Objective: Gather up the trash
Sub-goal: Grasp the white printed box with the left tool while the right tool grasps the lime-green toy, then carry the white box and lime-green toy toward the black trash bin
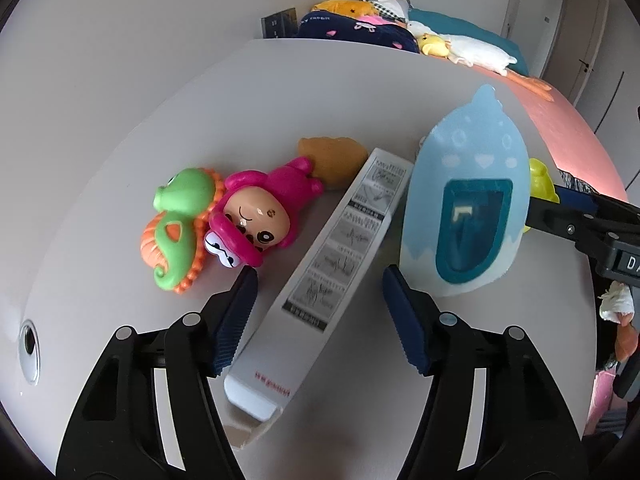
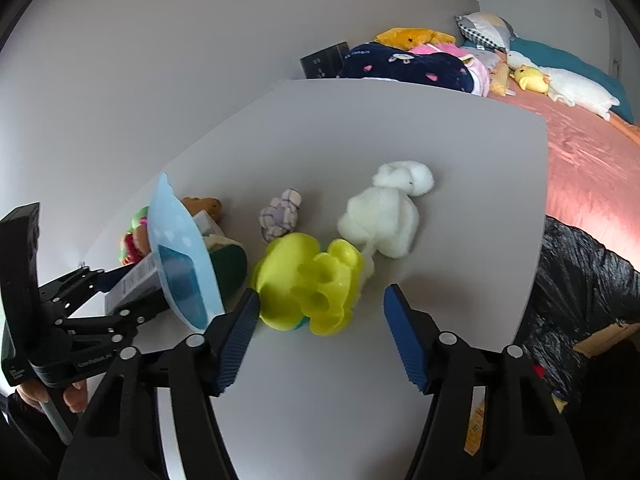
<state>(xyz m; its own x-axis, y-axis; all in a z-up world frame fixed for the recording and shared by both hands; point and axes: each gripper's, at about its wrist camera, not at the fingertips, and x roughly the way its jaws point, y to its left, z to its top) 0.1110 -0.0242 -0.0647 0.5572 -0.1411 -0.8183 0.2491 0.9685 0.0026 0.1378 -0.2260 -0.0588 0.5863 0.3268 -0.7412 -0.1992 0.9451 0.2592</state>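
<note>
— What's on the white table (image 2: pixel 400 380), biggest thing first?

— A pale blue plastic holder (image 1: pixel 466 200) with a darker blue window stands upright near the middle. Just left of it lies a long white box (image 1: pixel 336 276) printed with grey instruction panels, one end flap open. That box lies between the fingers of the left gripper (image 1: pixel 320 320), whose jaws are spread wide and touch nothing.

— And the right one?

— The right gripper (image 2: pixel 318 332) is spread open too, empty, hovering just in front of a yellow-green plastic toy (image 2: pixel 308 284). Behind that toy sits a wad of white stuffing (image 2: pixel 384 216), touching it, and near it a small crumpled lilac cloth (image 2: pixel 282 216).

— Anything else?

— Left of the box, a pink doll (image 1: pixel 260 216) leans against a green and orange seahorse (image 1: pixel 176 228), with a brown biscuit-shaped piece (image 1: pixel 332 160) behind them. A black rubbish bag (image 2: pixel 584 280) hangs beside the table's right edge, by the pink bed (image 2: pixel 592 168).
</note>
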